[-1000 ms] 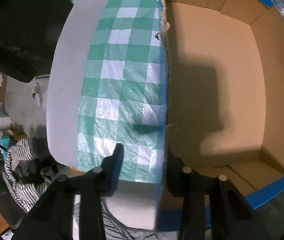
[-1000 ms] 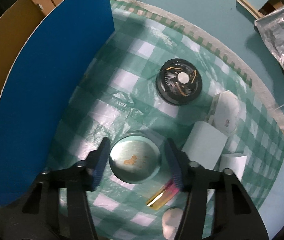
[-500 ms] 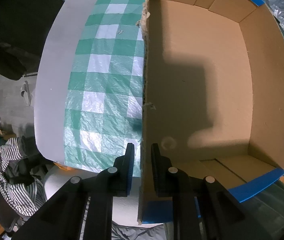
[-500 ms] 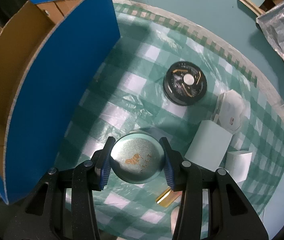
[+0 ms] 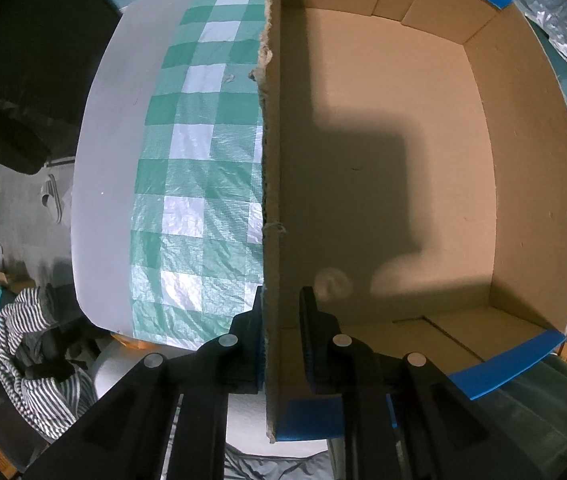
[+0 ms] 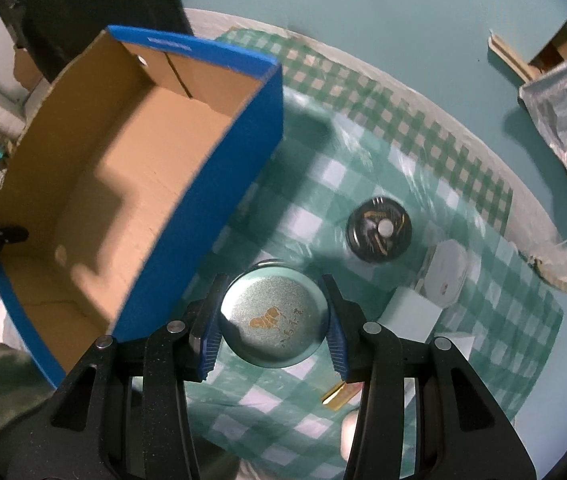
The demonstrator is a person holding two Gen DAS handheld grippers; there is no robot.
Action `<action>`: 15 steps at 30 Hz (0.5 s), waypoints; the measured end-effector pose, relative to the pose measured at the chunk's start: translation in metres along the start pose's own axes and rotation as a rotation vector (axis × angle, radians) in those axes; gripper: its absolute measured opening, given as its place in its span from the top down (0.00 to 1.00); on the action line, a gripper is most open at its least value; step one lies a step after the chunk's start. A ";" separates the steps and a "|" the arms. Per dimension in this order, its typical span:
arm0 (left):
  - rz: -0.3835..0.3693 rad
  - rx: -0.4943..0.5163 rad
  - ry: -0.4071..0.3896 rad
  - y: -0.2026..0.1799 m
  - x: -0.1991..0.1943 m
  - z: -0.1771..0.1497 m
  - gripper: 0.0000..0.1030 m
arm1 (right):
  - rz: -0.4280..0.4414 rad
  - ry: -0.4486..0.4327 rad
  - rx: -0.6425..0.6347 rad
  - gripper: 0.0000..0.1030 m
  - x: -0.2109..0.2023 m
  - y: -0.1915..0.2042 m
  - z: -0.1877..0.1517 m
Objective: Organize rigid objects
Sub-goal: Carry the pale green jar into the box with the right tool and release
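One cardboard box [image 6: 95,184], blue outside, open top, nothing inside. My left gripper [image 5: 281,312] is pinched narrow on its near side wall, one finger in, one out. One round tin [image 6: 274,316] sits clamped between my right gripper [image 6: 273,320] fingers, held above the checked cloth [image 6: 363,184] just beside the box's blue wall. On the cloth: one black fan [image 6: 379,232], one white disc [image 6: 445,278], two white blocks, one gold bar [image 6: 335,396]. Open cloth lies between fan and box.
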State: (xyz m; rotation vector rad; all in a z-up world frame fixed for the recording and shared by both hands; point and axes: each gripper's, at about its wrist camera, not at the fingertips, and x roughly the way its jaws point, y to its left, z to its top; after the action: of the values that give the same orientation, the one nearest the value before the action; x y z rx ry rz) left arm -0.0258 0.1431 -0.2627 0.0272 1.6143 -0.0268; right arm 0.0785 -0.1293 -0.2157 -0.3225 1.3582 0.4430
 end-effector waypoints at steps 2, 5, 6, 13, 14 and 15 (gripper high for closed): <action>-0.003 0.000 0.002 0.000 0.000 -0.001 0.86 | 0.004 -0.012 -0.009 0.57 -0.007 0.005 0.006; -0.005 0.002 0.005 -0.001 0.000 -0.001 0.87 | 0.015 -0.034 -0.028 0.57 -0.021 0.014 0.017; -0.004 0.003 0.005 -0.002 0.000 -0.001 0.87 | 0.020 -0.039 -0.034 0.57 -0.024 0.017 0.020; -0.004 0.013 0.006 -0.005 -0.003 0.000 0.88 | 0.044 -0.074 -0.094 0.57 -0.031 0.040 0.054; -0.003 0.013 0.005 -0.004 -0.003 0.000 0.89 | 0.045 -0.074 -0.105 0.57 -0.029 0.045 0.060; -0.002 0.013 0.005 -0.005 -0.004 0.000 0.89 | 0.045 -0.073 -0.113 0.57 -0.026 0.048 0.063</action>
State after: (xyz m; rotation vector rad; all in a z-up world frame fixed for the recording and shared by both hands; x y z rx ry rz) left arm -0.0263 0.1378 -0.2591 0.0357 1.6188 -0.0393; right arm 0.1057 -0.0607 -0.1764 -0.3659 1.2737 0.5649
